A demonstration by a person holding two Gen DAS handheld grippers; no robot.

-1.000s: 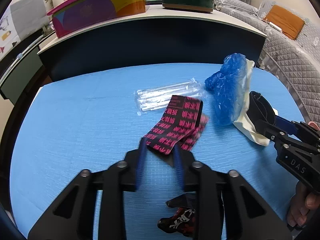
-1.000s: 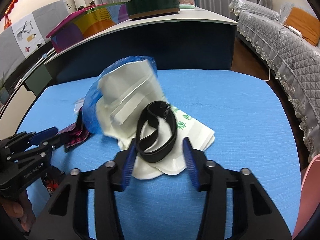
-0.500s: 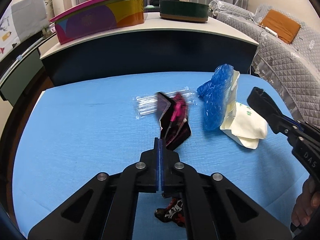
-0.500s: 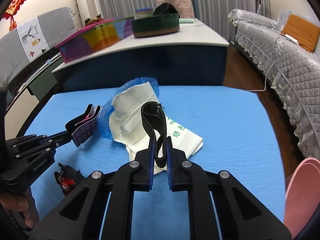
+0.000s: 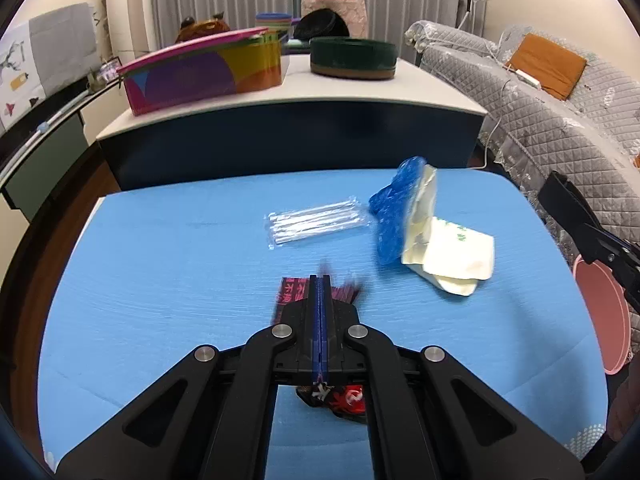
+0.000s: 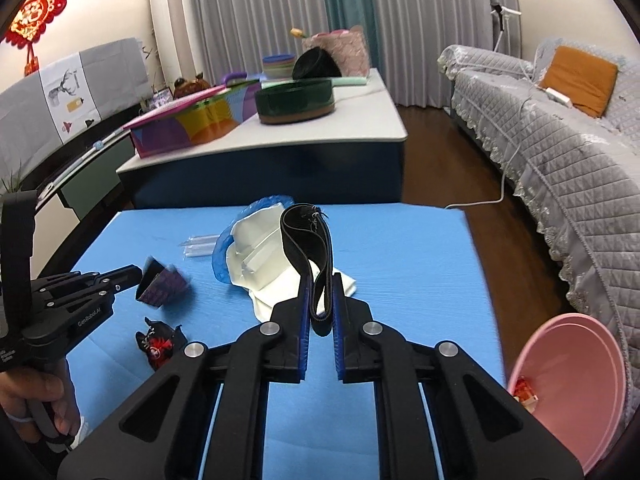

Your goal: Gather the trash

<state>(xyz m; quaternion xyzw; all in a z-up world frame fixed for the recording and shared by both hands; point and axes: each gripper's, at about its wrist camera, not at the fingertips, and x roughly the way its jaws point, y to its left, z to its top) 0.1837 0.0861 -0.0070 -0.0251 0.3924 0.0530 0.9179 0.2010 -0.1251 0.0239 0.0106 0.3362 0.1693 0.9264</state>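
Note:
My left gripper [image 5: 319, 280] is shut on a black wrapper with pink print [image 5: 294, 290], held above the blue table; it also shows in the right wrist view [image 6: 162, 286]. My right gripper [image 6: 320, 280] is shut on a black band loop [image 6: 306, 236], lifted above the table; the band also shows in the left wrist view [image 5: 564, 200]. A white paper bag [image 5: 452, 256] with a blue plastic bag [image 5: 394, 208] lies on the table, near a clear plastic sleeve [image 5: 314, 222]. A small black and red wrapper [image 6: 160, 346] lies near the front.
A pink bin [image 6: 568, 384] with a red scrap inside stands off the table's right side. A counter [image 5: 288, 100] with a colourful box and a green round tin stands behind. A grey quilted sofa [image 6: 560, 152] is at the right.
Both grippers have risen and pulled back with their loads. The pink-print wrapper has left the table in the left gripper. The right gripper has swung right, bringing the pink bin into view.

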